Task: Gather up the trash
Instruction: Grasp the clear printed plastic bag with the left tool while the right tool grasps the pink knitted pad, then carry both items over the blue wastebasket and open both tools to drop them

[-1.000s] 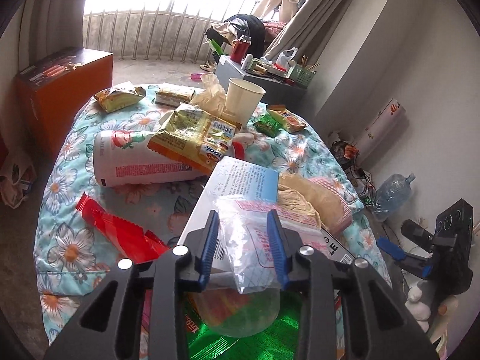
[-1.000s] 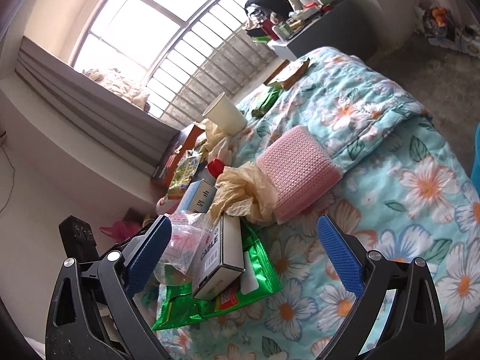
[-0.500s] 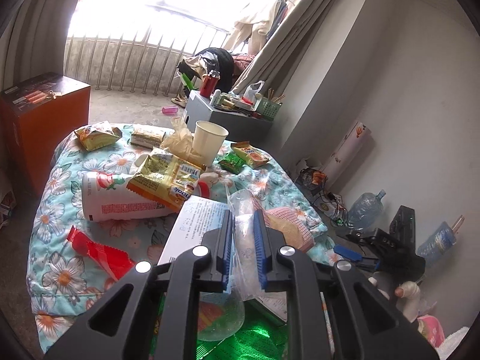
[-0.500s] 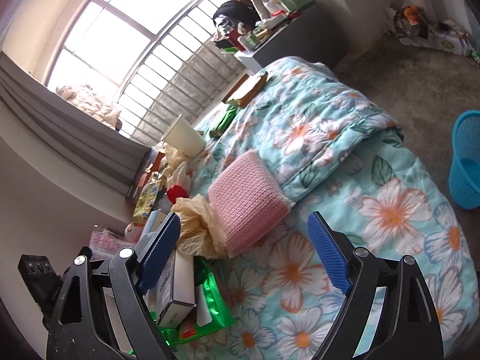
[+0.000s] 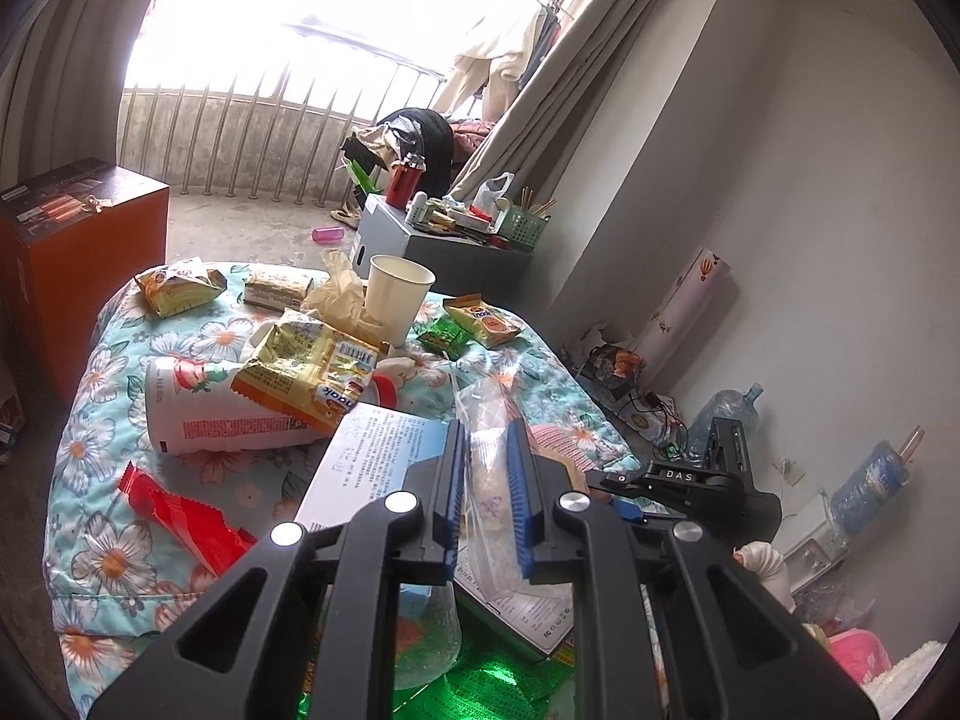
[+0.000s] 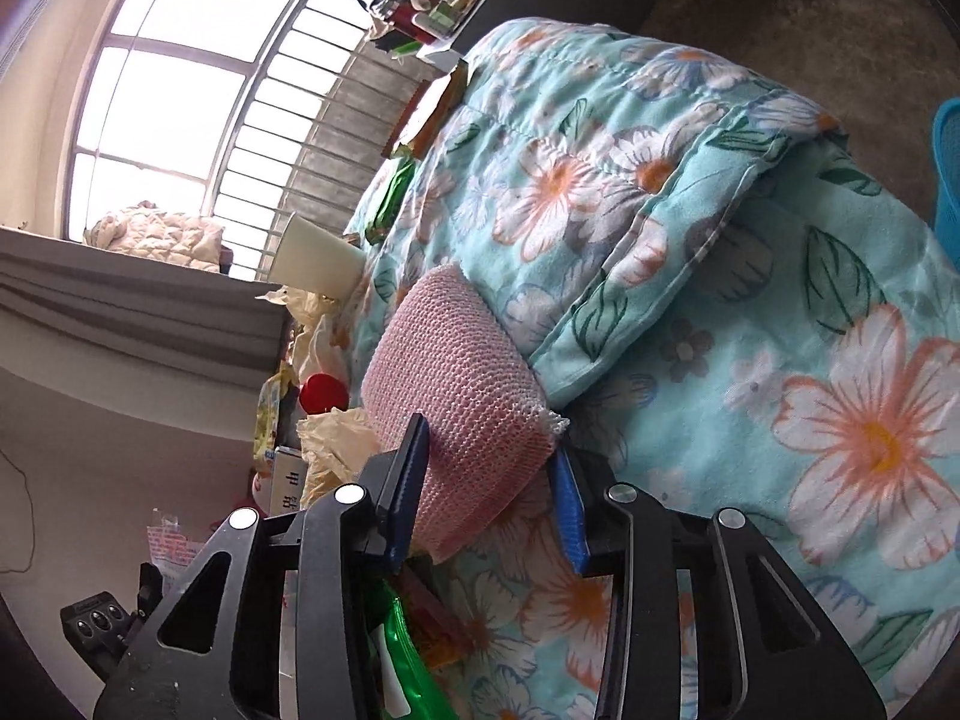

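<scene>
My left gripper (image 5: 486, 498) is shut on a clear plastic bag (image 5: 489, 420) and holds it above the flowered blanket (image 5: 120, 546). Under it lie a white printed box (image 5: 372, 450), a green foil wrapper (image 5: 480, 684), a red wrapper (image 5: 174, 510), a yellow snack bag (image 5: 306, 366), a white bottle (image 5: 198, 408) and a paper cup (image 5: 396, 294). My right gripper (image 6: 486, 486) has its jaws on both sides of a pink knitted cloth (image 6: 450, 384) lying on the blanket (image 6: 780, 300), pressing on it. The clear bag also shows in the right wrist view (image 6: 174, 552).
A blue basket (image 6: 948, 174) stands on the floor at the right. An orange box (image 5: 66, 252) stands left of the bed. A grey side table (image 5: 444, 246) with clutter stands behind it. Water bottles (image 5: 726, 414) stand by the wall.
My left gripper closed on the clear bag and lifted it. My right gripper moved forward to the pink cloth and narrowed from wide open until its jaws touch it.
</scene>
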Available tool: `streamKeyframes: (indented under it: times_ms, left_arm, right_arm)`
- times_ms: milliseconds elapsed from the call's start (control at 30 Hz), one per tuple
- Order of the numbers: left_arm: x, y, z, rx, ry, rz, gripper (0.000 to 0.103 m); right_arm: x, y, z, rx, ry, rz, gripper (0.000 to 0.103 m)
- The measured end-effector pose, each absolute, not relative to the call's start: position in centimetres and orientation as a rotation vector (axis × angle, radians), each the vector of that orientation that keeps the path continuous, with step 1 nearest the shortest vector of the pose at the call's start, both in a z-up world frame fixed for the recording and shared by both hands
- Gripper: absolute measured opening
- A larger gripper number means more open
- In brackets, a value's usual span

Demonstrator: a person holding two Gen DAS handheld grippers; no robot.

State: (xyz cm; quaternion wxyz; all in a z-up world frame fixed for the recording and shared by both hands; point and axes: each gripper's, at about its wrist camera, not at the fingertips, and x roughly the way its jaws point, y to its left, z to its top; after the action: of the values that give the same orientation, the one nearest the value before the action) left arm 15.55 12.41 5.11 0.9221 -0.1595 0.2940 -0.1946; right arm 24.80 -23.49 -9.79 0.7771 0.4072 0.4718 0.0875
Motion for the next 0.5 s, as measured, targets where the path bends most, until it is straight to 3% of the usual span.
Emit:
streamKeyframes:
  times_ms: [300,500]
  left_arm:
    - [14.6,11.1,6.6,-0.307,0.57,-0.403,0.013]
    - [13.3,9.2,8.1,-0.268,0.536,-0.419,0.013]
  right_arm:
    - [20.6,-21.9,-3.1,0.507,0.776,0.001,0.027]
    - [17.6,-23.1,-1.0,0.466,0.681,-0.069,0.026]
